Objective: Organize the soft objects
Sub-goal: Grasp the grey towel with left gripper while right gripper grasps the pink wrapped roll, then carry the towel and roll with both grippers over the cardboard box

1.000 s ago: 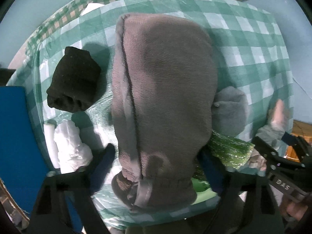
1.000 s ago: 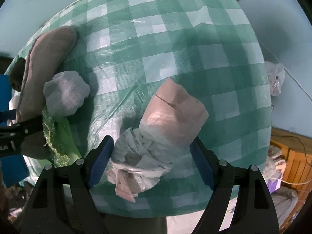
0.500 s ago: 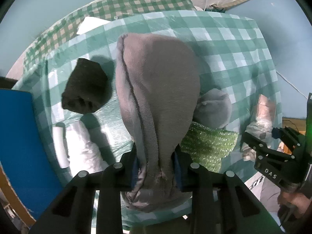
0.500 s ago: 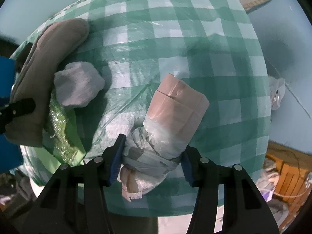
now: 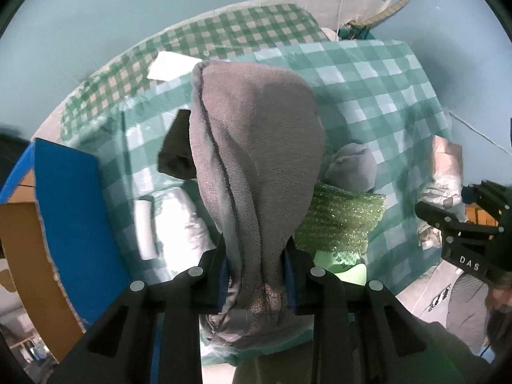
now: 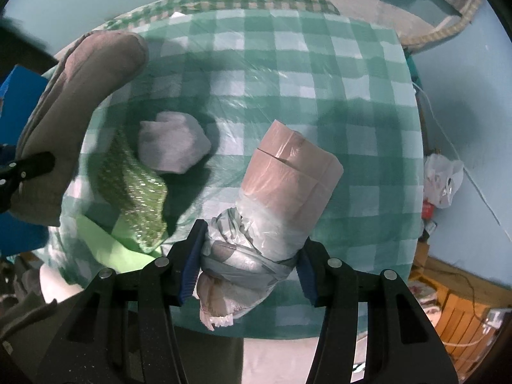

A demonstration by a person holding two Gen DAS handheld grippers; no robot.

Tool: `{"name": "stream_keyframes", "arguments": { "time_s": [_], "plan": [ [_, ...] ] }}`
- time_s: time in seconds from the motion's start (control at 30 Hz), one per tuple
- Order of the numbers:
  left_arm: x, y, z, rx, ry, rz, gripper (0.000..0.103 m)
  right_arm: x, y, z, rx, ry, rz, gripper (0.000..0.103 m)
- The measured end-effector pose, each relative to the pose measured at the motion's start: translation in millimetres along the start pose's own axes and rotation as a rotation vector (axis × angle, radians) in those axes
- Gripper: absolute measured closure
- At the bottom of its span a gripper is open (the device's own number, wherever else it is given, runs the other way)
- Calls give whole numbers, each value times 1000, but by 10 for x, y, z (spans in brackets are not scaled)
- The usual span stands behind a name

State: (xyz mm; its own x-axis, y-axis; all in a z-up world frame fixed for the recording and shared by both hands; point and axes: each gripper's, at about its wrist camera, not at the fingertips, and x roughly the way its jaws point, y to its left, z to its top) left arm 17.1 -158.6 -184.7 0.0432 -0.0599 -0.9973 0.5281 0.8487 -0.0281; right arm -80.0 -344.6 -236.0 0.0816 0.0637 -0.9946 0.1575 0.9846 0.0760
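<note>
while gripped — fleece hat [image 5: 256,147], bagged roll [image 6: 281,185]

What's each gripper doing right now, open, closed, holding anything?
Left gripper: closed on the grey fleece mitten.
Right gripper: closed on the plastic-wrapped pink bundle.

black fingers [image 6: 188,268] with blue pads, silver screws, white "das" lettering.
</note>
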Motion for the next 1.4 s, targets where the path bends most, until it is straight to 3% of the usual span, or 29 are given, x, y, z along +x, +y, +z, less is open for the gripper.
{"name": "stream_keyframes", "arguments": {
  "time_s": [0.77,1.4],
  "plan": [
    [-731,354,-438,30,-119,96,74,-861,579,245,-243,-105,28,51],
    [-1111,947,-847,-146,-162,130,75,-1186,1510,520,-502,-144,72,51]
  ]
}}
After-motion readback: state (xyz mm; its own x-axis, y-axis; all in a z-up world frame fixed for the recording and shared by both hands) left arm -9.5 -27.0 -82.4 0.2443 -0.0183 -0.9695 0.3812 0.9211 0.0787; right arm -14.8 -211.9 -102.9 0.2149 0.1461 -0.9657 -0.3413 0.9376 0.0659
